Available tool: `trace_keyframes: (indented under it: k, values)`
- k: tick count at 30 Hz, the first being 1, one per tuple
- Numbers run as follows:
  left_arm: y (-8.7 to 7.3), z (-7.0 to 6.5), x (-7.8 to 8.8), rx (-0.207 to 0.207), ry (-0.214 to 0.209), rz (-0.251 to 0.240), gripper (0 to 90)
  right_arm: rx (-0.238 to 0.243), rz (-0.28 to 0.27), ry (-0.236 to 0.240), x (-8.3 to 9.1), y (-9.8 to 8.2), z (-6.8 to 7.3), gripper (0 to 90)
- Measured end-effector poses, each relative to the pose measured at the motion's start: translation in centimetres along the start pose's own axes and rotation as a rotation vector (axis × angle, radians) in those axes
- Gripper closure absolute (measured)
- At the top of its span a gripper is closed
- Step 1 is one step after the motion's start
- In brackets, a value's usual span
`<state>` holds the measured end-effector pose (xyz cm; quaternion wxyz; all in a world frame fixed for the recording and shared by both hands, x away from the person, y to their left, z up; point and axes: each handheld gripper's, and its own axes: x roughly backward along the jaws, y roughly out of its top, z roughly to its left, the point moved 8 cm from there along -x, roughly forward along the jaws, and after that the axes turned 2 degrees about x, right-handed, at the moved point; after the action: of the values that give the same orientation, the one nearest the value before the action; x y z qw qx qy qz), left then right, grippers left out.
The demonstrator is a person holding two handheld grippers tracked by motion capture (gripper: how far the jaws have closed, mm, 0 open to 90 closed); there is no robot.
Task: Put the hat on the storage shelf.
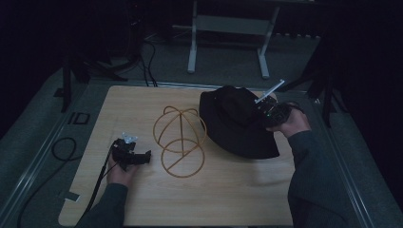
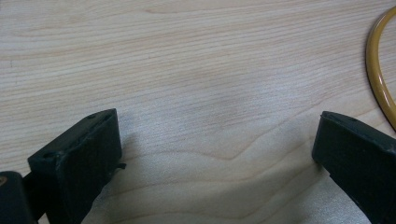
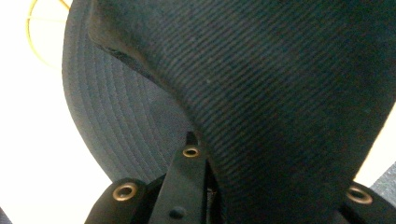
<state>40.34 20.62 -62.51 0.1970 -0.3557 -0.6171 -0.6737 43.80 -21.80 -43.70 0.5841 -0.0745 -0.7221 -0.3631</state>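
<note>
The right tongs (image 1: 263, 113) are pinched on the crown fabric of a black bucket hat (image 1: 233, 118); in the right gripper view the ribbed cloth (image 3: 289, 93) folds down between the jaws, which are pressed onto it. The left tongs (image 1: 142, 156) are spread wide and hold nothing, resting low over the bare wooden desk (image 2: 187, 70) with wood grain visible between the two jaws.

The hat sits on the right half of the desk (image 1: 228, 199), its brim flat against the wood and just beside a yellow wire hat stand (image 1: 179, 141), which stands near the centre. The hat looks light and soft (the crown has already buckled where it is gripped), so it will probably sag and fold rather than hold its shape when lifted. A single pinch on the crown seems likely to let the brim droop; a second hold on the stitched brim edge (image 3: 107, 121), which looks the stiffer part, would keep it open enough to settle over the stand. The stand itself appears thin and light, and might tip or slide if the hat drags on it.

The high view gives the layout: hat, stand and both hands together. The right gripper view adds the weave and brim stitching, plus a sliver of the stand (image 3: 39, 28). The left gripper view shows an arc of the stand's base ring (image 2: 380, 74) close to one jaw.
</note>
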Motion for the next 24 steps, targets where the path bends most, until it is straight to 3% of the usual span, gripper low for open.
trace_keyframes:
  k: [24]
  values:
    - [0.0,0.0,0.0,0.002,-0.001,0.001,1.6,0.009,-0.051,-0.005,3.0,0.3,-0.6,87.9]
